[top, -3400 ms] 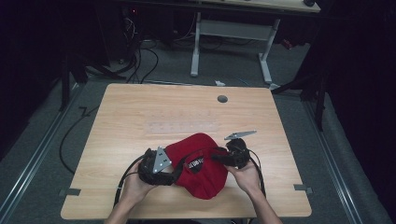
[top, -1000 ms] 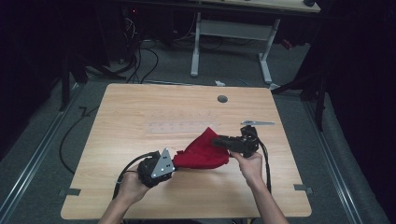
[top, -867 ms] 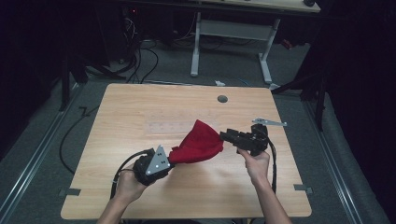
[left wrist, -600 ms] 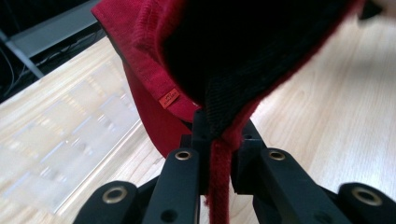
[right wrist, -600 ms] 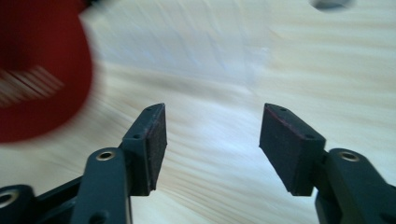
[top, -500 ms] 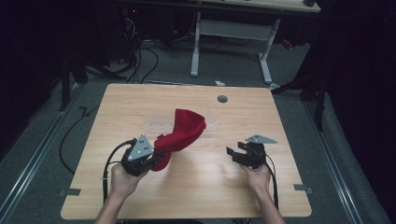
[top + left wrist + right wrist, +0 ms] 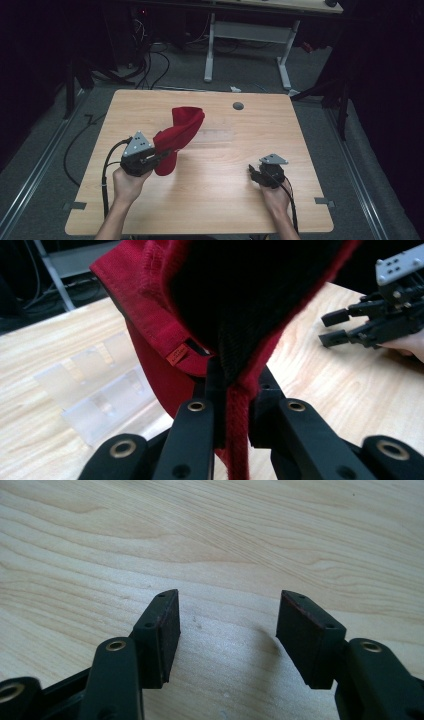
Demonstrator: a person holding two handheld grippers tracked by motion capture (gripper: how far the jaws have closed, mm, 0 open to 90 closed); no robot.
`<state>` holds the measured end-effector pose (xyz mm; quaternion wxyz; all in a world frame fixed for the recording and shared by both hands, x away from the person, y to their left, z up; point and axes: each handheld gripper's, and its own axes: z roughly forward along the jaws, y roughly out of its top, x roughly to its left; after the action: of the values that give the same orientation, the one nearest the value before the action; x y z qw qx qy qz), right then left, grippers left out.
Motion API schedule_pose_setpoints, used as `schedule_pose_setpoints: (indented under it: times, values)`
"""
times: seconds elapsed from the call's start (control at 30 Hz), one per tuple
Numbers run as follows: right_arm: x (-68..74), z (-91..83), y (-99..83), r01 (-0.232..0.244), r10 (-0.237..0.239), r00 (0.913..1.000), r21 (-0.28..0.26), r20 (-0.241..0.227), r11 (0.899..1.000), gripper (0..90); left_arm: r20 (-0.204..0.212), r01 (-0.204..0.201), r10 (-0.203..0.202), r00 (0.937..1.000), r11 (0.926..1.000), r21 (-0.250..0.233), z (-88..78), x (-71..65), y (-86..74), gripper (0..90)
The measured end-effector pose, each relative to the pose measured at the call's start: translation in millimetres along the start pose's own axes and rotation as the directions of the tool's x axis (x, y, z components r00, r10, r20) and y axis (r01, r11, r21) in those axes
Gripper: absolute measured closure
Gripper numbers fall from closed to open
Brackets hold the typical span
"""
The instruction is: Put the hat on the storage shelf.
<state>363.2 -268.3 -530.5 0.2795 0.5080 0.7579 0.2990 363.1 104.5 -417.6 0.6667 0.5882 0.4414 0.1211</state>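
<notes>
Fingers of the left gripper (image 7: 161, 156) pinch the red beanie (image 7: 177, 135) by its edge, holding it above the desk (image 7: 210, 200); the right gripper (image 7: 253, 173) waits low and apart. Left gripper view: knit rim clamped tight, so keep that hold. Right gripper view: fingers (image 7: 165, 635) wide, having just been closing slightly, nothing between them. Best next: take the opposite rim.

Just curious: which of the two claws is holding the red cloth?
The left claw, shut on the red cloth and lifting it off the table. The right claw stands open with nothing between its jaws.
</notes>
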Motion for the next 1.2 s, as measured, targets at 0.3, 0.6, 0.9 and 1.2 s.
schedule_pose_setpoints:
  times: [0.3,0.6,0.9,1.2]
  values:
    - [-8.5,2.4,0.3,-0.073,0.075,0.9952,0.022,-0.063,0.997,41.4,-0.027,0.086,-0.088,0.9958,0.9946,-0.057,0.7,11.8,12.1,82.7]
    - [-8.0,2.2,0.2,-0.075,0.077,0.9949,0.023,-0.065,0.997,40.3,-0.031,0.143,-0.147,0.9886,0.9827,-0.118,-0.3,24.5,37.2,82.8]
    - [-6.9,2.7,0.8,-0.056,0.058,0.9946,0.023,-0.086,0.998,39.7,-0.058,0.135,-0.147,0.9874,0.9753,-0.175,3.1,31.9,51.4,82.8]
    - [-6.3,2.6,0.8,-0.054,0.056,0.9944,0.022,-0.09,0.998,39.7,-0.064,0.113,-0.131,0.9893,0.9674,-0.226,17.2,41.1,70.0,82.8]
